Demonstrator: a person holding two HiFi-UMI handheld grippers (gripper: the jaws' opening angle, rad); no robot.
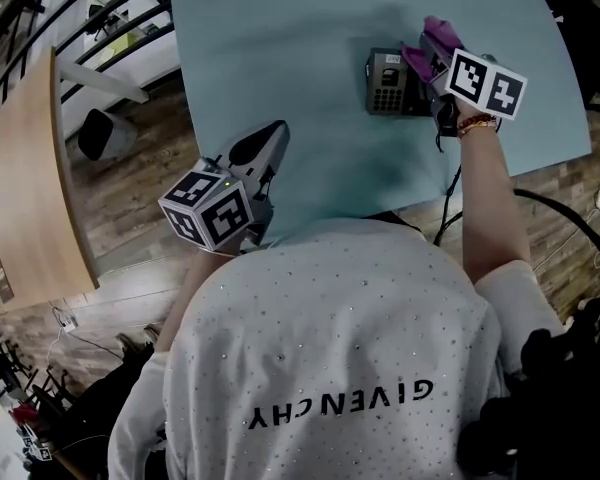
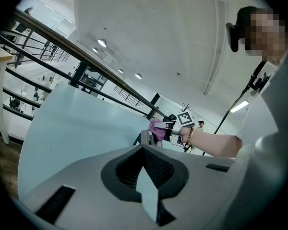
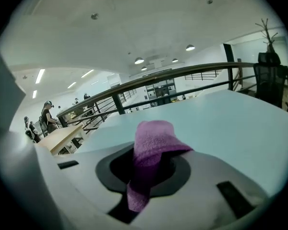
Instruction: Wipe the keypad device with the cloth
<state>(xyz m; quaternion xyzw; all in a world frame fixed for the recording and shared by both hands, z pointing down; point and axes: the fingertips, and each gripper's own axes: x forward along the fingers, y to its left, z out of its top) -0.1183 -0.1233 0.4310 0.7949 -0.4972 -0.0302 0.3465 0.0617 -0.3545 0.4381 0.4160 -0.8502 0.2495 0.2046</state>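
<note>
Pale blue table, lit evenly. My right gripper, upper right, is clamped on the purple cloth at the right edge of the keypad device. I'd use short flat strokes with light pressure, or it may slide. Device is dark, with grey keys and a small screen. Left gripper, lower left, is closed and empty.

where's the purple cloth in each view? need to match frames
Head view: purple woven cloth, upper right, at the dark keypad device.
Left gripper view: small, near centre.
Right gripper view: centre, clamped in the right gripper.
Shared landmark: pale teal tabletop.
</note>
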